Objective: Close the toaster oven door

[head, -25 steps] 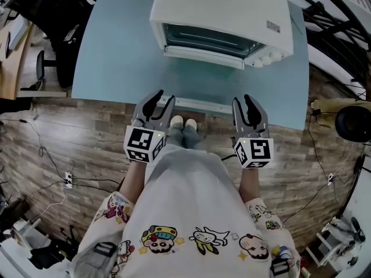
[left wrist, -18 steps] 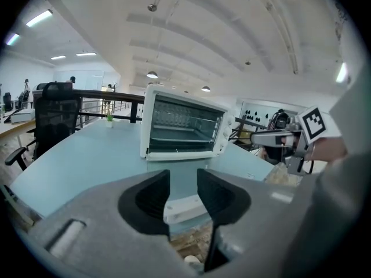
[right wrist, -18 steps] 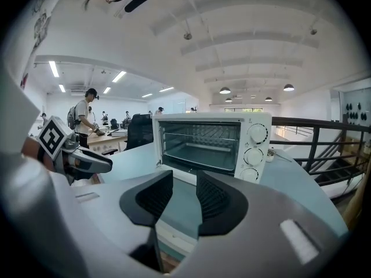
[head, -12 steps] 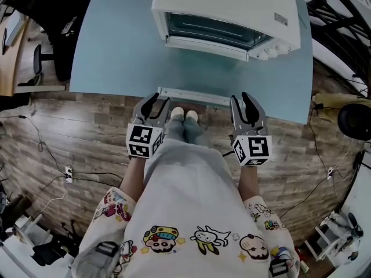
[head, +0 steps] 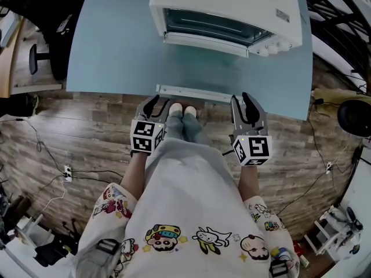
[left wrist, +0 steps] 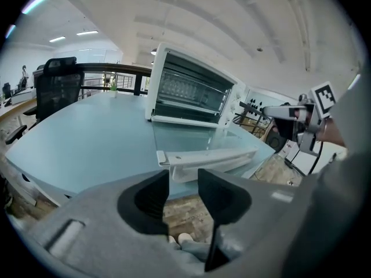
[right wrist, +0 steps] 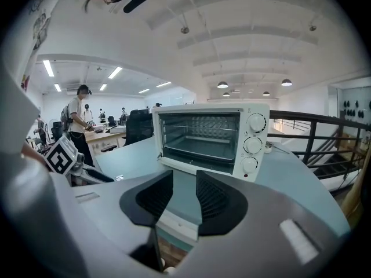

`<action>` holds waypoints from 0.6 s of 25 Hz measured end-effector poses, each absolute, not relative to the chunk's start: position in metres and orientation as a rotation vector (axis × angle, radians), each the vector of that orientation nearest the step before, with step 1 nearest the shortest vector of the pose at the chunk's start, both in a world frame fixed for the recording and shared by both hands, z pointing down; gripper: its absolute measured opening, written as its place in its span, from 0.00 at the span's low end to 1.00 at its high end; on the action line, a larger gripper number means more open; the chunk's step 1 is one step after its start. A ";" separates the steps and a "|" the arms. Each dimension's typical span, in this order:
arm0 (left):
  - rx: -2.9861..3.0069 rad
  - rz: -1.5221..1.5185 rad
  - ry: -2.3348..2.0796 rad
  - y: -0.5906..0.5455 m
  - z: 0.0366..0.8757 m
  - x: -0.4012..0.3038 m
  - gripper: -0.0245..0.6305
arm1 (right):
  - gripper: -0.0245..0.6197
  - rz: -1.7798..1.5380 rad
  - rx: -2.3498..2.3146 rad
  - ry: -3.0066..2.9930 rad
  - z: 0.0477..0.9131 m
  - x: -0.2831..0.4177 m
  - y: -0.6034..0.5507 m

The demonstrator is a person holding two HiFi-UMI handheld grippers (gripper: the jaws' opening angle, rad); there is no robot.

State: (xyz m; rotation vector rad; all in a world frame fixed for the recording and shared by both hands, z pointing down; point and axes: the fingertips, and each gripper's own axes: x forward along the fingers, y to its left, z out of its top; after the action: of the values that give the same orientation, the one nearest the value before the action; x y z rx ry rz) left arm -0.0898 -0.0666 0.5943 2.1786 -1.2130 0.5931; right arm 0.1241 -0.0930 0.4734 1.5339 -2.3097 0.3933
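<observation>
The white toaster oven (head: 226,4) stands at the far side of the light blue table (head: 116,45). Its glass door (head: 203,68) lies folded down flat, and the white door handle (head: 194,94) reaches the table's near edge. My left gripper (head: 155,104) hangs just short of that edge, left of the handle's end. Its jaws have just been opening and nothing is between them. My right gripper (head: 244,102) is open and empty near the handle's right end. In the left gripper view, the handle (left wrist: 208,158) lies beyond the left gripper (left wrist: 182,184). The right gripper (right wrist: 184,193) faces the oven (right wrist: 211,135).
A black office chair (head: 52,39) stands left of the table. Behind the oven runs a dark railing (right wrist: 324,138). Cables lie on the wooden floor (head: 69,132) around me. My shoes (head: 182,112) show between the grippers. People stand at desks far off (right wrist: 81,117).
The left gripper has sunk lower in front of the table edge, tipping down, and its jaws have spread a little. The right gripper has barely moved.
</observation>
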 end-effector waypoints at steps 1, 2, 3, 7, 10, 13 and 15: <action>2.177 0.594 -1.208 -0.067 0.597 -0.089 0.27 | 0.23 0.396 1.534 -2.306 0.474 0.125 -0.092; 2.175 0.594 -1.201 -0.068 0.599 -0.089 0.27 | 0.23 0.400 1.534 -2.303 0.475 0.125 -0.092; 2.173 0.596 -1.194 -0.069 0.602 -0.088 0.27 | 0.23 0.405 1.535 -2.301 0.476 0.125 -0.091; 2.176 0.593 -1.182 -0.074 0.608 -0.085 0.27 | 0.23 0.420 1.531 -2.294 0.482 0.125 -0.088; 2.176 0.571 -1.184 -0.079 0.610 -0.083 0.27 | 0.23 0.429 1.525 -2.284 0.485 0.126 -0.086; 2.170 0.551 -1.182 -0.083 0.614 -0.082 0.27 | 0.22 0.441 1.523 -2.271 0.488 0.128 -0.083; 2.172 0.549 -1.180 -0.086 0.616 -0.081 0.27 | 0.22 0.447 1.525 -2.268 0.489 0.129 -0.082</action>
State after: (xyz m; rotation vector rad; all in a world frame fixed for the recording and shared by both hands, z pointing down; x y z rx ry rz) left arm -0.0812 -0.0856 0.6158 2.1722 -1.1804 0.5491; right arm 0.1294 -0.0823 0.4888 1.5254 -2.2675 0.4467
